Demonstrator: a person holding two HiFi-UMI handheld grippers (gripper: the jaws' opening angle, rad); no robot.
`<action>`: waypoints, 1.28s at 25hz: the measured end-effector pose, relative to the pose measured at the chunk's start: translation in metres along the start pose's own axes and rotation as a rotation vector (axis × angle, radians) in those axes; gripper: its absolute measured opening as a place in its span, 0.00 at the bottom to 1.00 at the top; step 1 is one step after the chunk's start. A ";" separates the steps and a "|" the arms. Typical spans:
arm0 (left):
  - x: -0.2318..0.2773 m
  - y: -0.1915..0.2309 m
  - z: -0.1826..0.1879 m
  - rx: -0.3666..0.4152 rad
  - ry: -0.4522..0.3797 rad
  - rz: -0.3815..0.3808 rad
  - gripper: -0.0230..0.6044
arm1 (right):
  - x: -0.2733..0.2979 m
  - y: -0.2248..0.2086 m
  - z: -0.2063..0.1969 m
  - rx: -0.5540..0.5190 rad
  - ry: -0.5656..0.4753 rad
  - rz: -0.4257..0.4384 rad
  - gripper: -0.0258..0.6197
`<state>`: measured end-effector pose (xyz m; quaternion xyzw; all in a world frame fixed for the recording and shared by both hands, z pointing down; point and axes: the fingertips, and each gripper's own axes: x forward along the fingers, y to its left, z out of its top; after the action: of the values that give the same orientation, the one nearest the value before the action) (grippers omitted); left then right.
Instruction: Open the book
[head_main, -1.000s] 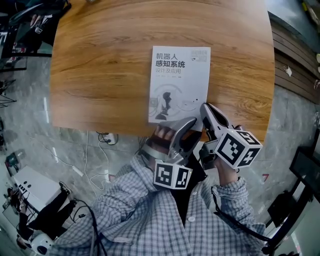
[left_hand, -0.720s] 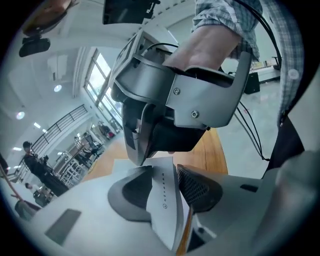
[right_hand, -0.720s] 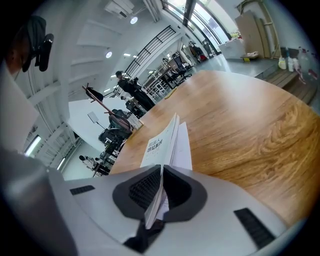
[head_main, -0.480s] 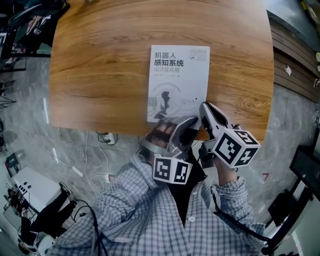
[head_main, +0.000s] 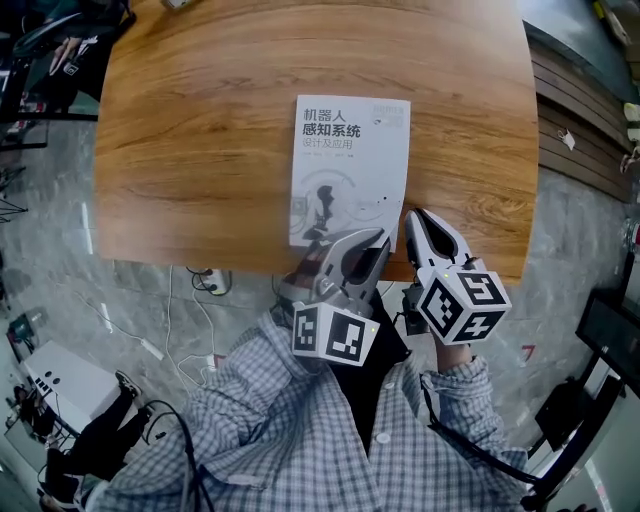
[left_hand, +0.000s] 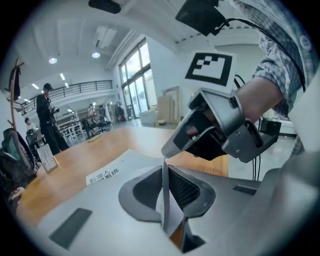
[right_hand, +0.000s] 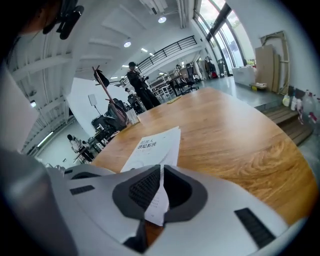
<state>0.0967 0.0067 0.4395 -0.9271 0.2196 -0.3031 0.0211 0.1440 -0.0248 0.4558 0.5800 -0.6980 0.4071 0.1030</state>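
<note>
Tabletop (head_main: 200, 150): wooden with rounded corners; we logged it as the bearer of the book.
Book (head_main: 350, 165): white cover with dark print, face up. It lay flat on the tabletop, its near end close to the tabletop's near edge, just ahead of our checked sleeves (head_main: 300, 430).
Left claw (left_hand: 165, 172): at the book's near edge. We noted that its jaws had just been closing, and they stood almost together, clamped on a thin white sheet of the book set on edge between the pads.
Right claw (right_hand: 161, 175): just beside the left one, at the book's near right corner. Its jaws were nearly together, pinching a white printed corner of the book.
</note>
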 end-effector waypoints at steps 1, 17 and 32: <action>-0.002 0.002 0.002 -0.019 -0.010 0.004 0.11 | 0.002 -0.003 -0.006 0.007 0.019 0.000 0.09; -0.059 0.076 0.017 -0.411 -0.286 0.174 0.10 | 0.042 0.008 -0.055 -0.131 0.220 -0.043 0.09; -0.112 0.120 -0.016 -0.553 -0.301 0.305 0.11 | 0.044 0.007 -0.055 -0.193 0.227 -0.109 0.08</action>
<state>-0.0403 -0.0530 0.3698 -0.8886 0.4238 -0.0856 -0.1535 0.1059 -0.0186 0.5155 0.5546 -0.6852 0.3950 0.2586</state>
